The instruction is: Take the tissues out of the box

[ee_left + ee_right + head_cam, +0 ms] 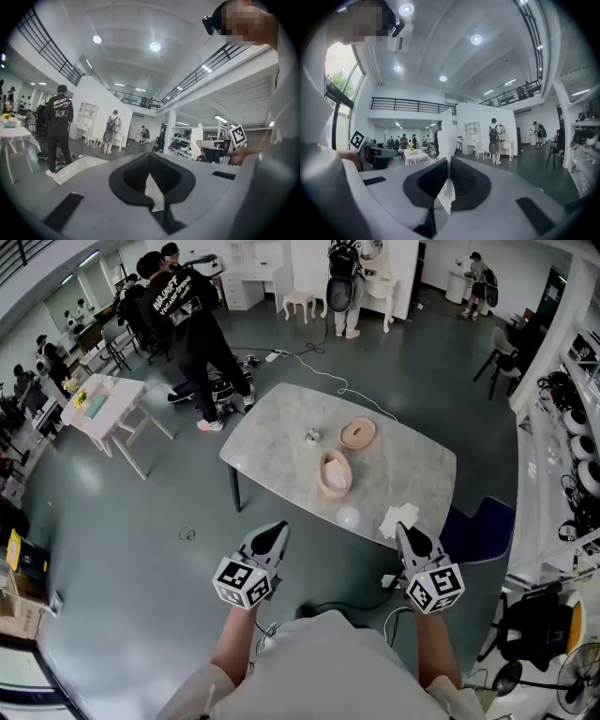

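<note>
At near right edge of table (281, 423) | right gripper (405, 532) clamped fully onto white tissue (397, 517), held well clear of box (334, 474) | left gripper (275, 532) closed, empty | lid (357, 433) off, beside box | judged: one tissue out; box contents unreadable.

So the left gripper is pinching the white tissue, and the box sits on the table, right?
Not quite: it's the right gripper pinching the white tissue. The right gripper view shows the tissue squeezed between its closed jaws. The left gripper is shut with nothing in it. The box does sit on the table.
</note>
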Available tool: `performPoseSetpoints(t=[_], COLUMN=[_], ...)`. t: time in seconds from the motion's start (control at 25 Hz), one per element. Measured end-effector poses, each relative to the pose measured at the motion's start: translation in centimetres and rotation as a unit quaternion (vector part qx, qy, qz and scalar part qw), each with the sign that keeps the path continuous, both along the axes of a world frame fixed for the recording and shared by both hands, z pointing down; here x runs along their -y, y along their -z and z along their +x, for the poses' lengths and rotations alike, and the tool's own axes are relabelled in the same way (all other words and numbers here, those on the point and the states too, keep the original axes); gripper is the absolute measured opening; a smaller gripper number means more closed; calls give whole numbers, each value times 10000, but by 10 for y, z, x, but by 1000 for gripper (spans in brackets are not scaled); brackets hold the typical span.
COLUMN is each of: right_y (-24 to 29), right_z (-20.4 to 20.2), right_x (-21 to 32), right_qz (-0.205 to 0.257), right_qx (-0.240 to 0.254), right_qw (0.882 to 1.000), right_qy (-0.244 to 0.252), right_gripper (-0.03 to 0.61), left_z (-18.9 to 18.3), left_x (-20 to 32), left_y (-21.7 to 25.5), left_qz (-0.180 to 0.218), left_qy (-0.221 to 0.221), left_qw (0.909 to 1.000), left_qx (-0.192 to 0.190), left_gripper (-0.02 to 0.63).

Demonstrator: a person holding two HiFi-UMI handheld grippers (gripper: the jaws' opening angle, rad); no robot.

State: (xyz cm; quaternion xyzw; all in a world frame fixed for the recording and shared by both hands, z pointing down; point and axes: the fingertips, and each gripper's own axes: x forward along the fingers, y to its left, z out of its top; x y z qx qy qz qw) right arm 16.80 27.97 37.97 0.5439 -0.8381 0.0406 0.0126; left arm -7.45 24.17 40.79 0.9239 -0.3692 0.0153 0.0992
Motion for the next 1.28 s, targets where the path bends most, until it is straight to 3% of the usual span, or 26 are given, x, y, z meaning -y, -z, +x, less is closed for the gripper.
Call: performPoseSetpoints(t=[0.68,1.28], right_y=[-1,-21], right_z=[-5,-35], right_x=[4,6], right_qz=[-32,-208], right_qx=[59,43], right_qw=[10000,9991], right_qy=[-36,-359], right_gripper=[38,38], left_z=[0,-34], left_x=[3,12], left_y=[-4,-28], left_qz=[-63,-289], left_qy=[-83,-287], left_qw=[9999,9992], left_qx=[-23,-17], left_gripper=[8,9])
